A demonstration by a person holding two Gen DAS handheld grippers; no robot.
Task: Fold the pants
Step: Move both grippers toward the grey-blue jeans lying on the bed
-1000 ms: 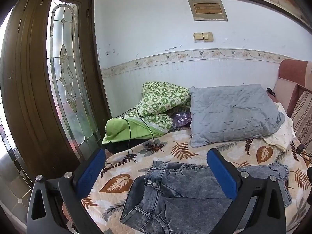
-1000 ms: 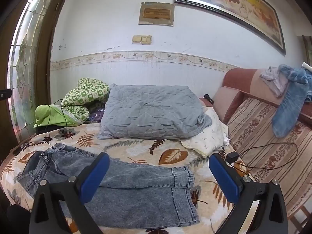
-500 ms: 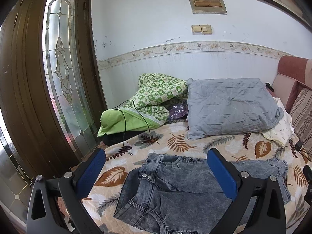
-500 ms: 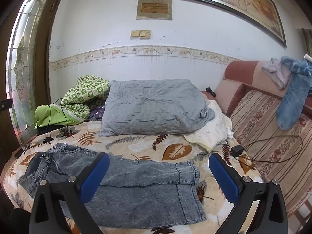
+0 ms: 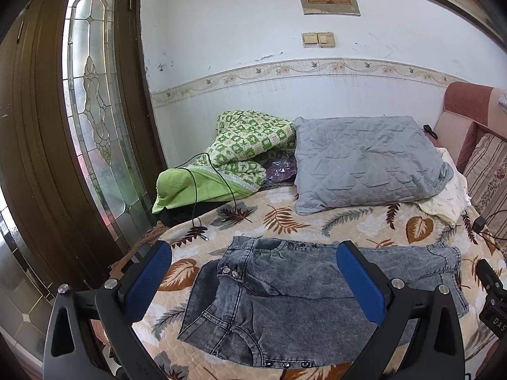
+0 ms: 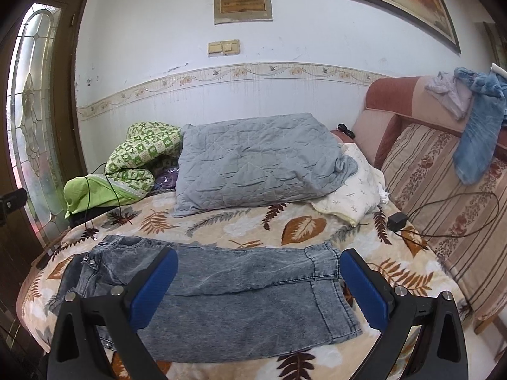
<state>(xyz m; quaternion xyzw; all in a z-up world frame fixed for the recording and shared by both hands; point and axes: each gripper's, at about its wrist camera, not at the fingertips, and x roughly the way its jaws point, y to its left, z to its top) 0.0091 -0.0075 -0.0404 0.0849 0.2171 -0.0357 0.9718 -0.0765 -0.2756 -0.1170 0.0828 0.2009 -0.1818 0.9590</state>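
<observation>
Leaf-print bedspread (image 6: 304, 226) carries one pair of pants (image 6: 240, 288); both grippers' jaws spread, empty.

Grey acid-wash denim pants (image 6: 240, 297) flat on leaf-print quilted bedspread (image 6: 304, 224), near front edge, waist twd left edge, hems twd right. Grey quilted pillow (image 6: 259, 164) behind pants, at back edge. Green checked blanket (image 5: 250, 145) in back-left corner. Cream cloth (image 6: 355, 190) under pillow's right end. Black charger w/ cable (image 6: 397, 220) at right edge.
</observation>
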